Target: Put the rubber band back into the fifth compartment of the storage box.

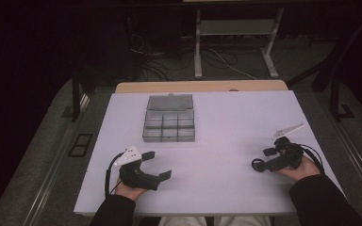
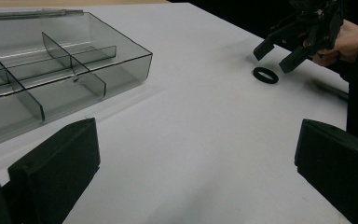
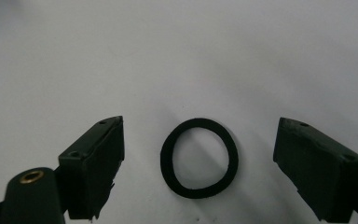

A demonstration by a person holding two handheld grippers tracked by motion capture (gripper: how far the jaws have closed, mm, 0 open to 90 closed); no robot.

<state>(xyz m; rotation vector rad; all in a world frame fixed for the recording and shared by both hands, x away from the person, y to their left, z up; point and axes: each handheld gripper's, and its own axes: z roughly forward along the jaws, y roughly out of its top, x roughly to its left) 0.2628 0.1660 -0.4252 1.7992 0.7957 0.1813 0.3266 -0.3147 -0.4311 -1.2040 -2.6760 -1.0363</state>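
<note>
Right tongs (image 3: 198, 163) released, straddling a ring (image 3: 199, 157) on the worktop (image 3: 177, 56); left tongs (image 2: 196, 172) released, empty.

The high view looks forward and down over the whole white table (image 1: 226, 117), the left gripper view skims low across it toward the compartment box (image 2: 51, 79) and black ring (image 2: 265, 75), and the right gripper view hangs close above that same ring (image 3: 199, 157).
</note>
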